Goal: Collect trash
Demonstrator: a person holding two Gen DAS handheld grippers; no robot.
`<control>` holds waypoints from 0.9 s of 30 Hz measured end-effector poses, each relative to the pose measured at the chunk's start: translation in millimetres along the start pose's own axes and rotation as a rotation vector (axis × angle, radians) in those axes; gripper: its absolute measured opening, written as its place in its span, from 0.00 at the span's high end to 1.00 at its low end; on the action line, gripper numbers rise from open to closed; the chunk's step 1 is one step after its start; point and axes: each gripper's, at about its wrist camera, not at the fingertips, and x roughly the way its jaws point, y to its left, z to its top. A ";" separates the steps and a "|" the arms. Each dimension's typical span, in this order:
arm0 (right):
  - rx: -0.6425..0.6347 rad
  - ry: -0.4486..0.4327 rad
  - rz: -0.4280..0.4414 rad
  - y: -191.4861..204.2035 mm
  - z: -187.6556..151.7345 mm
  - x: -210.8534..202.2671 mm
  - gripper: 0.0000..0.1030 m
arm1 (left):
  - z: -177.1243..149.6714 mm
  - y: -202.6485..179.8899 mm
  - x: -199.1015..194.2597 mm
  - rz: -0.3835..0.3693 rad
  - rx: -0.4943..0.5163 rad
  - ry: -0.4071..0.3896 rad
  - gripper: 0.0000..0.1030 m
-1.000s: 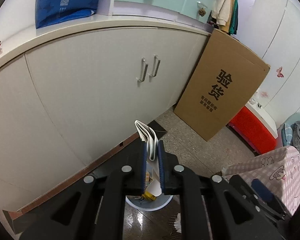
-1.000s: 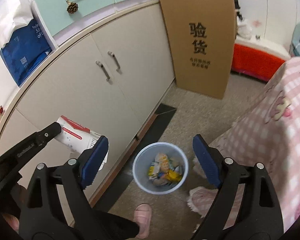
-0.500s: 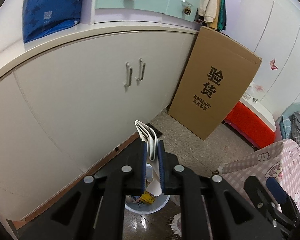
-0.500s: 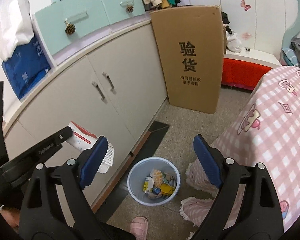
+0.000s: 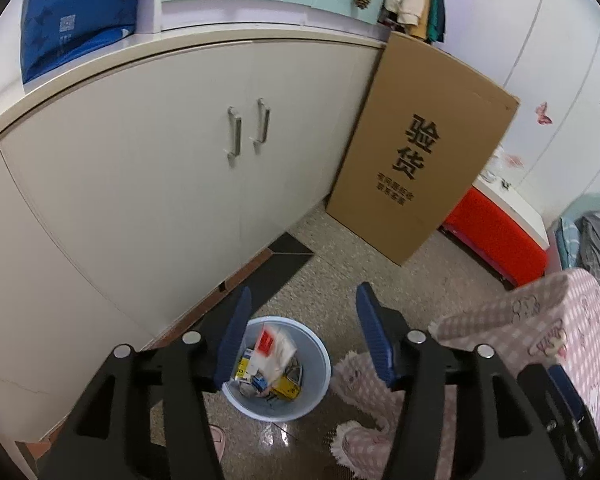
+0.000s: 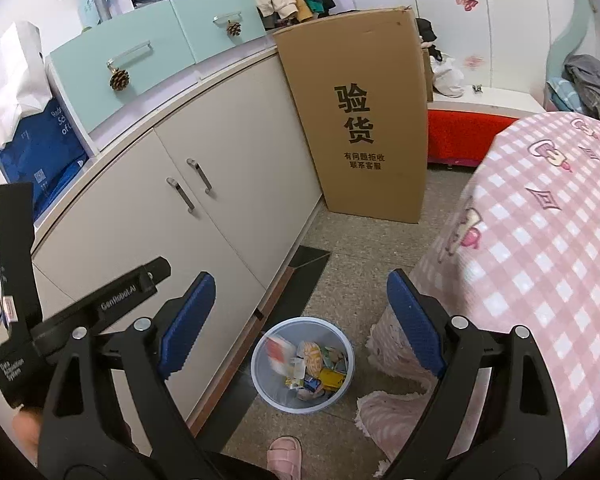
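A pale blue trash bin point(image 5: 318, 350) stands on the floor by the cabinet, holding several wrappers. A white packet with a red label point(image 5: 274, 350) is in the bin's mouth, blurred. My left gripper point(image 5: 302, 332) is open and empty, right above the bin. In the right wrist view the bin point(image 6: 340, 340) and the blurred packet point(image 6: 278, 354) show below my right gripper point(image 6: 302, 320), which is open and empty. The left gripper's black body point(image 6: 80, 312) shows at the left there.
A white cabinet point(image 5: 160, 184) runs along the left. A tall cardboard box point(image 5: 420, 168) leans at its end. A pink checked cloth point(image 6: 540, 248) covers furniture on the right. Pink slippers point(image 5: 360, 376) lie beside the bin. A red bench point(image 5: 496, 240) stands behind.
My left gripper opened and let go of the white packet, which dropped into the bin. Both grippers rose a little, so the bin shows lower.
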 end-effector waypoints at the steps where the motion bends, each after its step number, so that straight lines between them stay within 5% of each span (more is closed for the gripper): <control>1: 0.000 -0.004 -0.001 -0.5 -0.1 -4.1 0.16 | -1.5 -1.5 -2.5 -0.005 0.005 0.001 0.46; 13: -0.004 -0.158 -0.056 -9.4 -4.4 -113.5 0.15 | -23.3 -28.1 -97.5 -0.060 0.100 -0.110 0.37; 27: -0.022 -0.396 -0.152 -16.9 -49.9 -264.0 0.12 | -86.3 -59.4 -252.3 -0.165 0.263 -0.367 0.22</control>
